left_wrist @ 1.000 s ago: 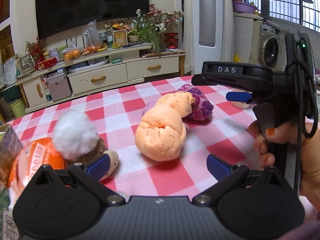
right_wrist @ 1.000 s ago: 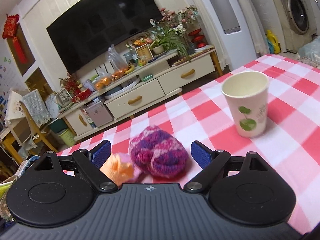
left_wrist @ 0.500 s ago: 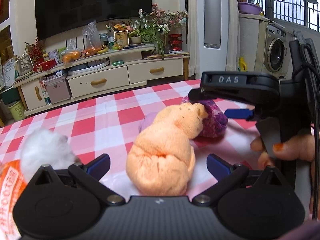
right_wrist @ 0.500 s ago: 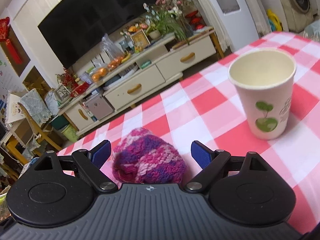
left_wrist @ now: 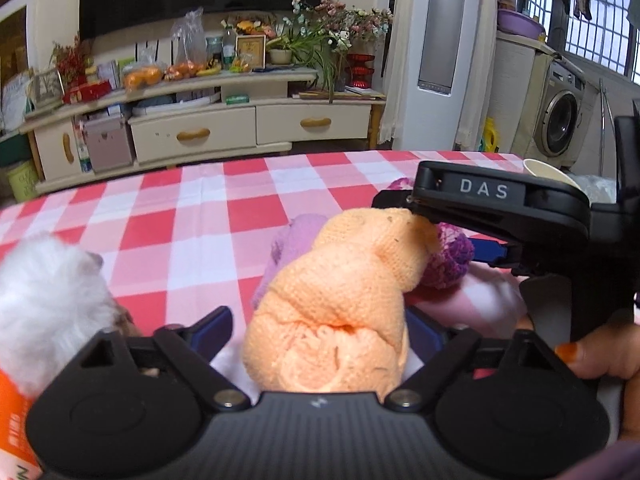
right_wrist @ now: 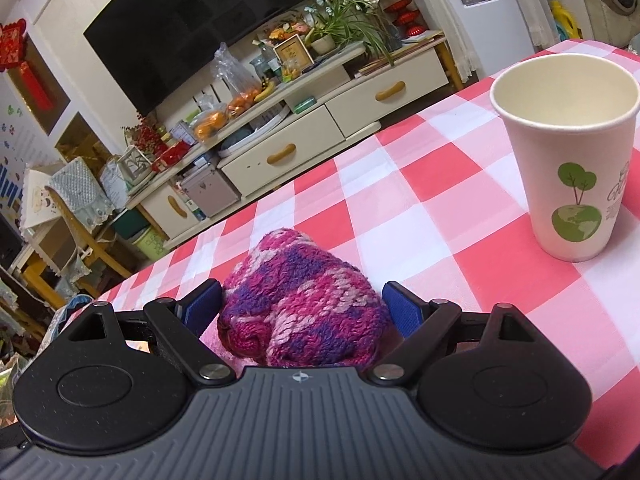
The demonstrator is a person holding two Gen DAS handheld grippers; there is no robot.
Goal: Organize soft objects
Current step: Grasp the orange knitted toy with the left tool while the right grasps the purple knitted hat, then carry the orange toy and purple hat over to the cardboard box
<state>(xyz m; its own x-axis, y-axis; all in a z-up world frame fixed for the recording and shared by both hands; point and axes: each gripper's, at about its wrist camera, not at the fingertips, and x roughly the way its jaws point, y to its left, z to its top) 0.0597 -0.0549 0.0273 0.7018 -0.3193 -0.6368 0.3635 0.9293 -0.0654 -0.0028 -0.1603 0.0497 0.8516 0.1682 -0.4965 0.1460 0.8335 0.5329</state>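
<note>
An orange knitted bundle (left_wrist: 336,312) lies on the red-and-white checked tablecloth (left_wrist: 192,236), between the blue fingers of my left gripper (left_wrist: 320,332). Its jaws are closing; a small gap still shows at the left pad (left_wrist: 212,330). Behind the bundle lies a lilac cloth (left_wrist: 290,248), and a pink-and-purple knitted ball (left_wrist: 452,258) touches the bundle's far end. In the right wrist view that ball (right_wrist: 304,304) sits between the spread fingers of my right gripper (right_wrist: 302,312), close to both pads. The right gripper's black housing (left_wrist: 484,196) reaches in from the right.
A white fluffy ball (left_wrist: 48,296) and an orange packet (left_wrist: 12,420) sit at the left gripper's near left. A paper cup (right_wrist: 568,152) with a green tree print stands upright to the right of the knitted ball. A hand (left_wrist: 600,356) holds the right gripper.
My left gripper has moved forward until the orange bundle sits between its fingers, and the fingers have narrowed. The right gripper has edged over the knitted ball, at the same width.
</note>
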